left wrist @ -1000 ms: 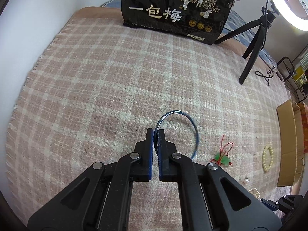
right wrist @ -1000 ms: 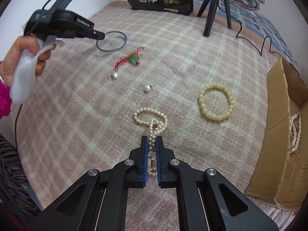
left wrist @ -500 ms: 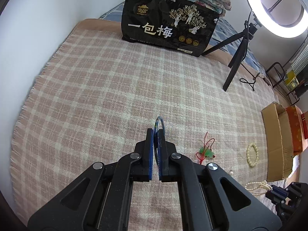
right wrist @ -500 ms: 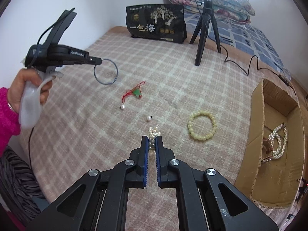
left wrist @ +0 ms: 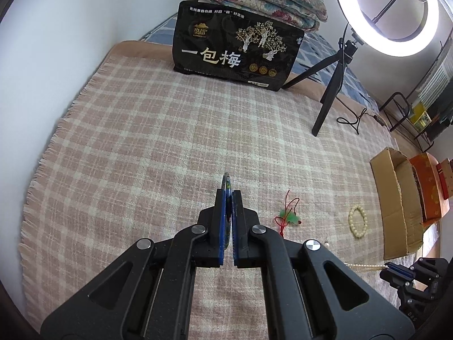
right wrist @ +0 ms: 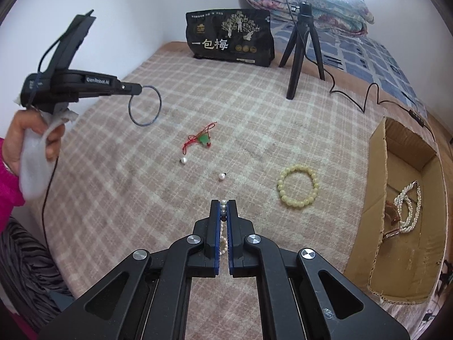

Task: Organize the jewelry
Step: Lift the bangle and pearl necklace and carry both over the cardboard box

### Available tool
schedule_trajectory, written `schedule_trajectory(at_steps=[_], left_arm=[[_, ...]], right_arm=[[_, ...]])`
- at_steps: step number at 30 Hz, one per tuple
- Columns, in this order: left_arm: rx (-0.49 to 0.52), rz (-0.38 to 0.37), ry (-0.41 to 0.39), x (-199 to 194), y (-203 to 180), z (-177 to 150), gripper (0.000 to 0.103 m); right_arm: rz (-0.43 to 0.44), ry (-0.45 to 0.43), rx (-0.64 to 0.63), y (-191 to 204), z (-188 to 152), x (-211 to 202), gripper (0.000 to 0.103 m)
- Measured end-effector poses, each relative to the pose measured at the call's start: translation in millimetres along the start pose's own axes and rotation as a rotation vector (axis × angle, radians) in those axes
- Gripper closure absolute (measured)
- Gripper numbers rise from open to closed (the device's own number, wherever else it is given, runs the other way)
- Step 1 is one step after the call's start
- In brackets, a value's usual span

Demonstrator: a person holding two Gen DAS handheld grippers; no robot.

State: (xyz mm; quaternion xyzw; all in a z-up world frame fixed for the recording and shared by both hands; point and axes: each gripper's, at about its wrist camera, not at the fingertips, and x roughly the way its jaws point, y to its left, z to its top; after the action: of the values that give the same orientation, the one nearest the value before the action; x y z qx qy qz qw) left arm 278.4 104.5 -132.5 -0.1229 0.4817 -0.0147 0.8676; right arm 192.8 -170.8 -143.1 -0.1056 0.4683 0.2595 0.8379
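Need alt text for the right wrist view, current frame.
The right hand-held gripper is shut on a pearl strand above a pink plaid blanket. At left, the left hand-held gripper holds a blue bangle in the air. A yellow bead bracelet lies near a cardboard box containing pearls.

Black grippers (right wrist: pixel 223 206), blue pads, silver screws (white-wrapped handle); magenta sleeve (right wrist: pixel 8 181).

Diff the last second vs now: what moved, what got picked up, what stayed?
Both grips were already closed. The left gripper raised the blue bangle off the plaid blanket; it now hangs upright. The right gripper lifted the pearl strand clear. The yellow bead bracelet, red-corded green pendant, two loose pearls and cardboard box stayed put.
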Motion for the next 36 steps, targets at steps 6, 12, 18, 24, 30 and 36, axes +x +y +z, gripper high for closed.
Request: schedule_trajectory(at_steps=[6,12,18,24,30,36], left_arm=[[0.016,-0.021,-0.030,-15,-4,0,0.102],[0.053,-0.061,-0.063,-35,-23,-2,0.102],[0.089,-0.118,-0.085,-53,-46,-6,0.102],[0.137,-0.186,-0.092,-69,-79,-14,0.102],[0.186,-0.245,-0.085,-78,-117,-20,0.102],[0.244,-0.310,-0.086,-88,-162,-25,0.102]], right_arm=[[0.009,-0.061,0.014,-3,8,-26,0.100],[0.013,-0.150,0.031,-6,18,-64,0.100],[0.006,-0.223,0.048,-14,24,-99,0.100],[-0.012,-0.273,0.071,-31,27,-125,0.100],[-0.042,-0.311,0.110,-56,23,-146,0.100],[-0.089,-0.336,0.138,-83,20,-169,0.101]])
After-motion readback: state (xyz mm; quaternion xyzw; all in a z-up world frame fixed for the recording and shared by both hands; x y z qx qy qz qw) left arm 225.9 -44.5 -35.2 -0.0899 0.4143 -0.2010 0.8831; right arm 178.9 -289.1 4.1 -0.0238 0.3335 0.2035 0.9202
